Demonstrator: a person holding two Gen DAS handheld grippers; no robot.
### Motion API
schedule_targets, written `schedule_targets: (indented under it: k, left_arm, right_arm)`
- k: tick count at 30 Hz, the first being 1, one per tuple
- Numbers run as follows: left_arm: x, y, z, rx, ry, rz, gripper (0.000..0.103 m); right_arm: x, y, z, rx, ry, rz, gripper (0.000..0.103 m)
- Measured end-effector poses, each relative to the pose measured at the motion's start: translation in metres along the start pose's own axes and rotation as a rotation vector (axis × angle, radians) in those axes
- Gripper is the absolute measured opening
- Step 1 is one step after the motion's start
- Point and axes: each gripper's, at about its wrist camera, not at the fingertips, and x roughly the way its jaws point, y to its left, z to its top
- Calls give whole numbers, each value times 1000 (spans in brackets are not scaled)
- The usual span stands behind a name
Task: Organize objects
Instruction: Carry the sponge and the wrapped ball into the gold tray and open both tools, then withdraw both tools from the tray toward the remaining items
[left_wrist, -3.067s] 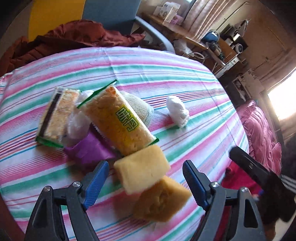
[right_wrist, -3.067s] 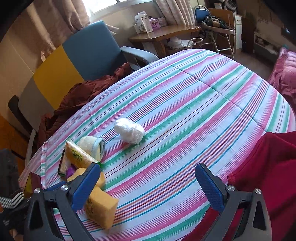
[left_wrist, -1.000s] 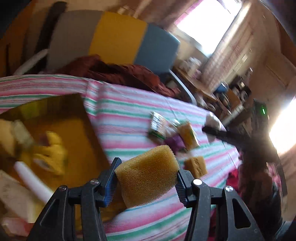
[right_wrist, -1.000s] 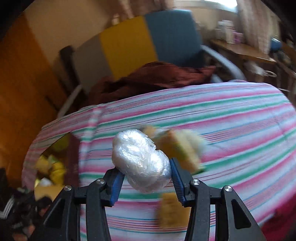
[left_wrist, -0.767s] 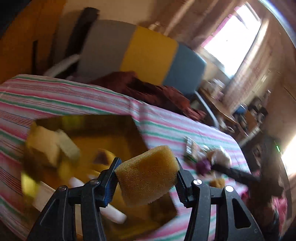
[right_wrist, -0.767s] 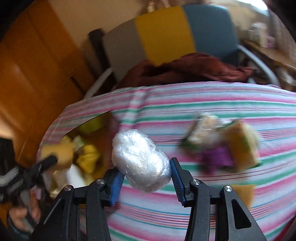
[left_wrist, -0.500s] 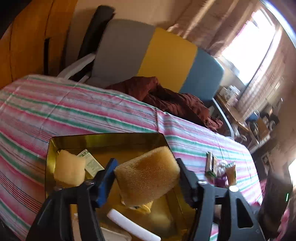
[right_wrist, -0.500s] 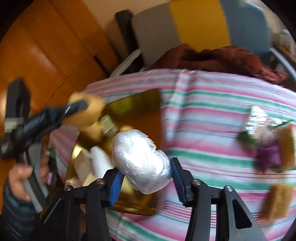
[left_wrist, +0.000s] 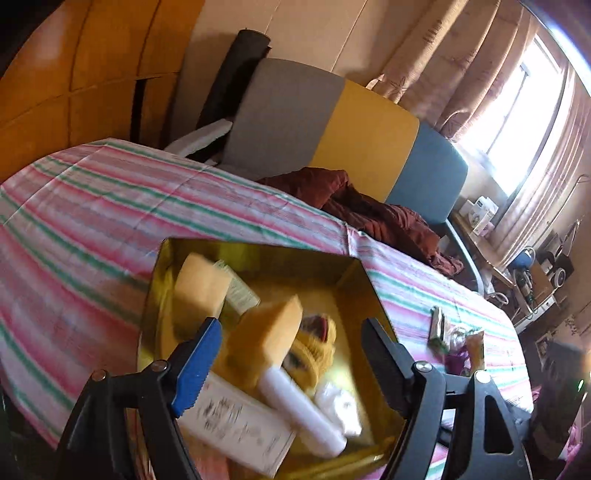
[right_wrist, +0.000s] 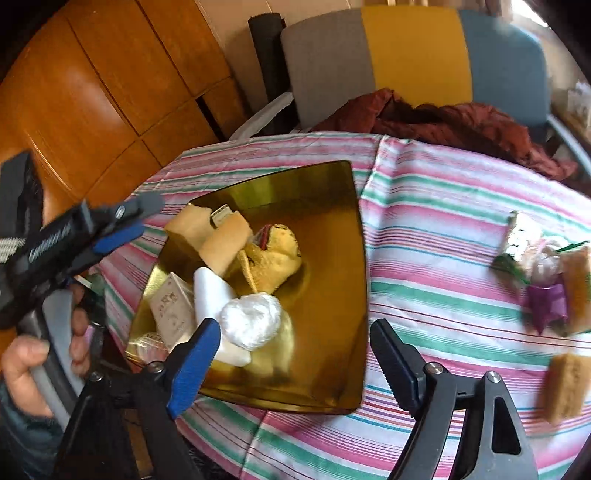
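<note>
A gold square tray (left_wrist: 373, 291) (right_wrist: 354, 229) sits on the striped tablecloth. My left gripper (left_wrist: 291, 354) is open above it; a yellow sponge (left_wrist: 266, 332) (right_wrist: 225, 243) lies loose in the tray between the jaws. My right gripper (right_wrist: 293, 354) is open above the tray's near edge; a white plastic-wrapped bundle (right_wrist: 251, 319) lies free in the tray just past its left finger. The tray also holds another sponge (left_wrist: 197, 286), a yellow plush (right_wrist: 275, 254), a white tube (left_wrist: 295, 406) and a box (right_wrist: 171, 310). The left gripper shows in the right wrist view (right_wrist: 122, 221).
Snack packets and a purple item (right_wrist: 546, 299) lie on the cloth to the right, with a yellow sponge (right_wrist: 563, 384) nearer the front edge. A grey, yellow and blue chair (right_wrist: 406, 59) with dark red cloth stands behind the table. Wooden panels are at left.
Both grippers carried their loads from the cloth to over the tray. Both have now opened: the sponge and the white bundle have dropped into the tray.
</note>
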Motion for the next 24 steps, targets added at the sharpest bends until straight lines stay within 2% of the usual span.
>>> schedule_targets:
  k: [5, 10, 12, 16, 24]
  left_arm:
    - [-20, -6, -25, 50, -24, 56, 79]
    - [-34, -13, -38, 77, -37, 72, 79]
    - [-38, -18, -44, 101, -39, 90, 79]
    - [-43, -25, -51, 148, -42, 136, 79]
    - [-46, -38, -56, 189, -37, 142, 79]
  right_arm:
    - [-13, 1, -10, -21, -44, -63, 88]
    - [-21, 2, -18, -50, -74, -110, 91]
    - [-24, 5, -22, -65, -87, -134, 95]
    - [-28, 6, -28, -91, -102, -168, 95]
    - [-32, -4, -32, -68, -113, -187, 96]
